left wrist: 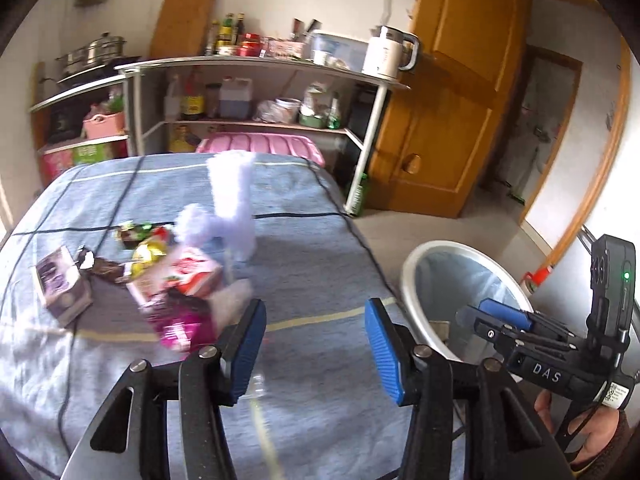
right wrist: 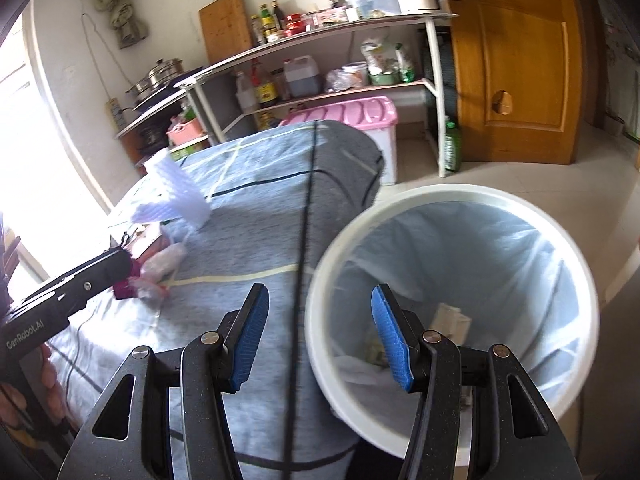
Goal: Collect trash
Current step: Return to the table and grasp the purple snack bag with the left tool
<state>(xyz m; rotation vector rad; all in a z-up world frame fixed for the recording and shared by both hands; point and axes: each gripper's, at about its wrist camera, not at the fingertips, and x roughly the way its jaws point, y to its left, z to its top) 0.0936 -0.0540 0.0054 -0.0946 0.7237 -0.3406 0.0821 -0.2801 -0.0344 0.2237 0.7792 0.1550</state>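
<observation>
Both your grippers hang empty, fingers spread wide!
Left gripper [left wrist: 316, 344] is over the cloth, trash pile [left wrist: 160, 280] just ahead-left; right gripper [right wrist: 320, 336] straddles the bin [right wrist: 452, 196] rim.

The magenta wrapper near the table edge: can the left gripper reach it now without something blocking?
Probably yes. The left gripper is open and empty, and the magenta wrapper lies just ahead and left of its fingers on the blue cloth, with nothing between them.

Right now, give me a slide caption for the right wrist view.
Open right gripper poised over the lined white trash bin, beside the blue-covered table where wrappers remain.
</observation>
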